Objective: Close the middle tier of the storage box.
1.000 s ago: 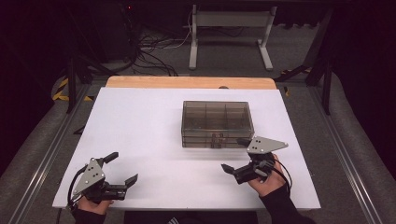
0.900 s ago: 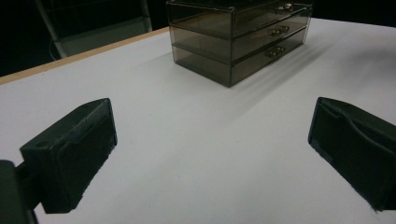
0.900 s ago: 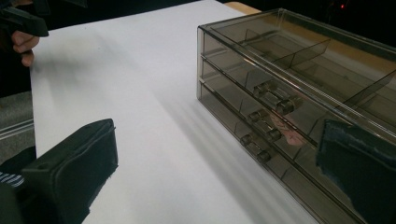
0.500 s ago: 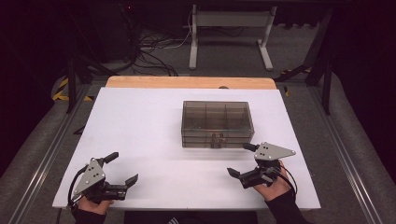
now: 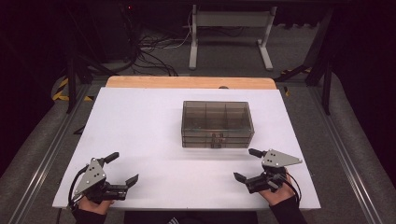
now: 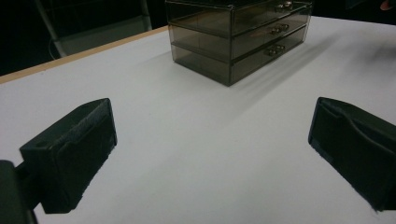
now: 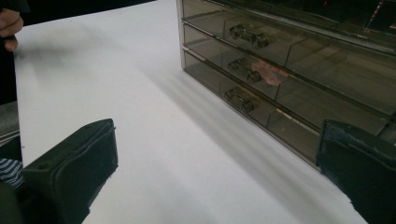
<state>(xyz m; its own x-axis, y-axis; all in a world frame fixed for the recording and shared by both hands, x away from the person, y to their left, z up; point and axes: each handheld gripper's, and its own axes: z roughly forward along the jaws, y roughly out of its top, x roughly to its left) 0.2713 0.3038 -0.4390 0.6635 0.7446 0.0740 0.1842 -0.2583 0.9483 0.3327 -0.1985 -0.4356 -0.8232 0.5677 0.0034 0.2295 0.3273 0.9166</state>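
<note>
1. My left gripper (image 5: pixel 122 169) sits at the near left corner of the white table (image 5: pixel 140 130), jaws spread wide, empty.
2. My right gripper (image 5: pixel 247 164) is released too, just before the smoky transparent plastic three-drawer box (image 5: pixel 217 123) standing mid-table.

White table (image 5: pixel 140 140) with a pale wooden strip along its far edge — surface plain. One item directly on it: a smoky translucent drawer box (image 5: pixel 217 124), three stacked drawers with small handles, set right of centre, toward the far side.
</note>
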